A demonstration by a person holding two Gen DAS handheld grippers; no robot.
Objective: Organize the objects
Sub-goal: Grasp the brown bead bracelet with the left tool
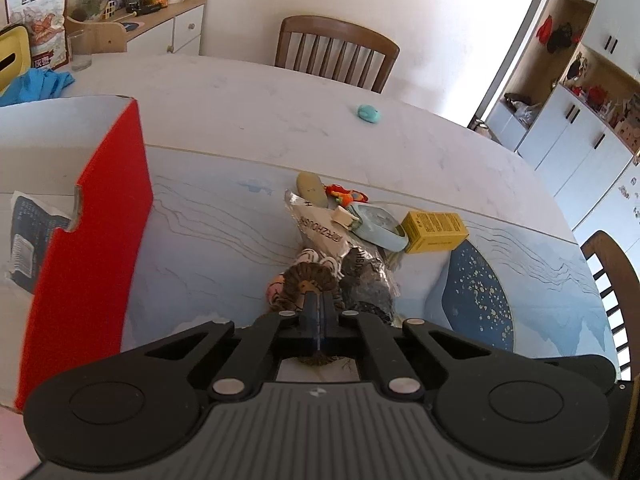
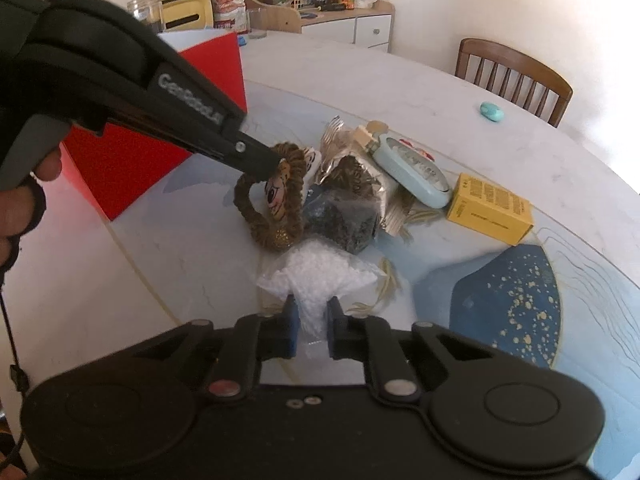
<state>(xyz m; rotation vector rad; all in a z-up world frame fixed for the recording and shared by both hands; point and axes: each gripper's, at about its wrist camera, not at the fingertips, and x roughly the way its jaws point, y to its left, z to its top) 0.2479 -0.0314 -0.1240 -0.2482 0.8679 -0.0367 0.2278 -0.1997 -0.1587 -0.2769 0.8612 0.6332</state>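
Note:
A pile of small objects lies on the blue patterned mat point(image 1: 224, 216). My left gripper point(image 1: 318, 303) is shut on the brown fuzzy mane of a lion plush toy point(image 1: 308, 276); in the right wrist view the left gripper point(image 2: 267, 165) pinches the toy point(image 2: 280, 196) from the upper left. My right gripper point(image 2: 313, 320) is shut on the neck of a clear plastic bag of white bits point(image 2: 320, 272). Behind these lie a dark bag point(image 2: 344, 216), a silver foil packet point(image 1: 320, 228), a light blue tin point(image 1: 380, 228) and a yellow box point(image 1: 434, 232).
A tall red and white carton point(image 1: 92, 240) stands on the table at the left, close to the pile. A small teal object point(image 1: 369, 114) lies alone farther back. Wooden chairs point(image 1: 336, 52) stand at the far edge and right. A cluttered cabinet point(image 1: 168, 20) sits behind.

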